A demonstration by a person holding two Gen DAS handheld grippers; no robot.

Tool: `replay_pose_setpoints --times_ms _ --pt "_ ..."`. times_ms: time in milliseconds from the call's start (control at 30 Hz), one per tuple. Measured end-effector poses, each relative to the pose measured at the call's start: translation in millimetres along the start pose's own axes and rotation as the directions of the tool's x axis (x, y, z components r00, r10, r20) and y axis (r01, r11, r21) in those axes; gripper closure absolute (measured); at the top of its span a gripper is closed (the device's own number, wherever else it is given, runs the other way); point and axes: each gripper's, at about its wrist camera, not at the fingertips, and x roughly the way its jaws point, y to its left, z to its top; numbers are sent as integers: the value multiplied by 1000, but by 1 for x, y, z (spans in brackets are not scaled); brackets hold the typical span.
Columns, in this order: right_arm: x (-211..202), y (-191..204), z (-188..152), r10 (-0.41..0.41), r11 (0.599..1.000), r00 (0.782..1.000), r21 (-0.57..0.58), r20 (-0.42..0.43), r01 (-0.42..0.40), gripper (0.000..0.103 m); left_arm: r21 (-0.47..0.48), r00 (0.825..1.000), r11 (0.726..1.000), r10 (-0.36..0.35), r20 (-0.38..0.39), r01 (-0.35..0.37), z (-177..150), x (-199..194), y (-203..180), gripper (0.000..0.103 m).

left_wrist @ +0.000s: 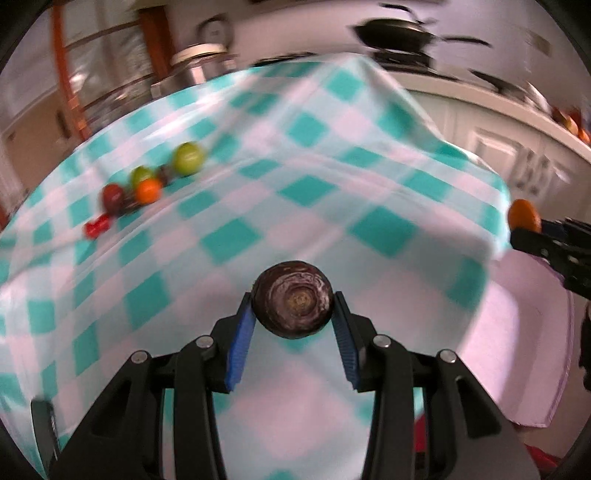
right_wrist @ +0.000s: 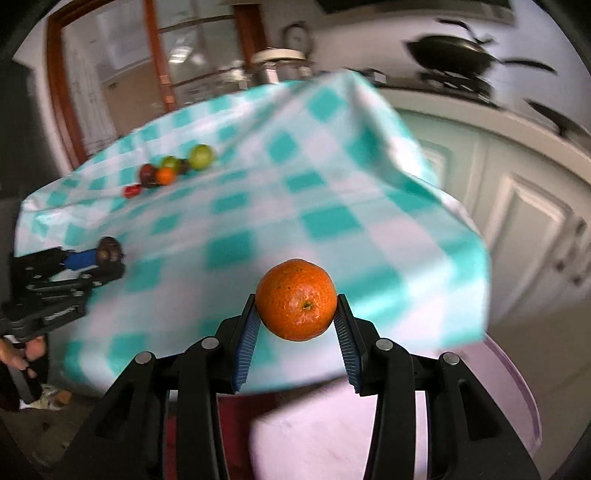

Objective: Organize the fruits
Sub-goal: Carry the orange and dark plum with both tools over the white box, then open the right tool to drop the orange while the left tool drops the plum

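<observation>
Left tongs (left_wrist: 293, 308) clamp dark round fruit (left_wrist: 293, 299); right tongs (right_wrist: 296, 308) clamp orange (right_wrist: 296, 300).

A worktop (right_wrist: 258, 206) is seen under a cloth (left_wrist: 295, 155) with teal and white squares. The cloth hangs over the edge at the right and near corners. Behind the worktop, a big window or glass door (right_wrist: 122, 62) with a red-brown wooden frame is seen, and daylight is let in through it. A round clock (right_wrist: 296, 34) is hung on the pale wall. Below it, a jar with a white lid (right_wrist: 277, 62) is set. At the right, white cupboard doors (right_wrist: 524, 221) are seen under a long counter (right_wrist: 480, 110). A black pan (right_wrist: 452, 55) is kept on that counter. All of it is blurred. A pale pink surface (right_wrist: 332, 435) is seen below the cloth.
</observation>
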Motion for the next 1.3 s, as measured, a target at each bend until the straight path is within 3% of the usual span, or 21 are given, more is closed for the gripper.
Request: replay_pose_setpoints --times_ms 100,167,233,300,433,533,700,867,900,933,967,1067,1100,1133,1300 --pt "-3 -32 -19 -66 997 997 38 -30 67 62 107 997 991 -81 -14 82 4 -2 -47 61" --pt "-2 -52 -33 -115 992 992 52 -60 118 62 198 986 966 -163 -22 164 4 -8 -85 61" --pt "3 -71 -46 -167 983 980 65 -105 175 62 292 969 924 -242 -50 246 1 -14 -124 61" --pt "14 -90 -64 -220 969 960 71 -175 235 62 374 940 862 -322 -118 342 -4 -11 -164 61" --pt "40 -114 -93 -290 946 904 46 -315 320 62 455 876 749 -387 -289 481 -24 19 -221 61" --pt "62 -124 -115 -303 940 859 22 -413 342 62 459 834 707 -367 -413 538 -42 55 -249 61" --pt "89 -121 -136 -314 941 810 -49 -495 335 62 386 760 717 -306 -573 580 -64 112 -261 61" --pt "106 -115 -145 -301 946 782 -64 -546 319 62 360 728 746 -235 -644 560 -80 146 -258 60" --pt "106 -113 -145 -300 946 781 -65 -548 317 62 345 719 757 -227 -657 555 -81 151 -256 60" --pt "107 -114 -145 -296 947 780 -64 -552 315 62 320 698 760 -236 -676 566 -81 157 -252 60" --pt "108 -113 -146 -289 949 775 -58 -562 311 62 315 693 760 -237 -681 569 -82 158 -254 60" --pt "110 -113 -151 -289 945 757 -47 -587 325 54 348 706 759 -201 -680 551 -85 161 -257 60" --pt "109 -113 -151 -286 945 759 -40 -585 325 43 352 708 761 -192 -680 545 -86 162 -257 60" --pt "108 -111 -151 -274 948 767 -29 -581 317 39 350 707 764 -191 -681 543 -86 162 -256 60" --pt "107 -99 -157 -235 960 768 -20 -596 278 36 316 711 797 -192 -676 515 -80 171 -257 60"
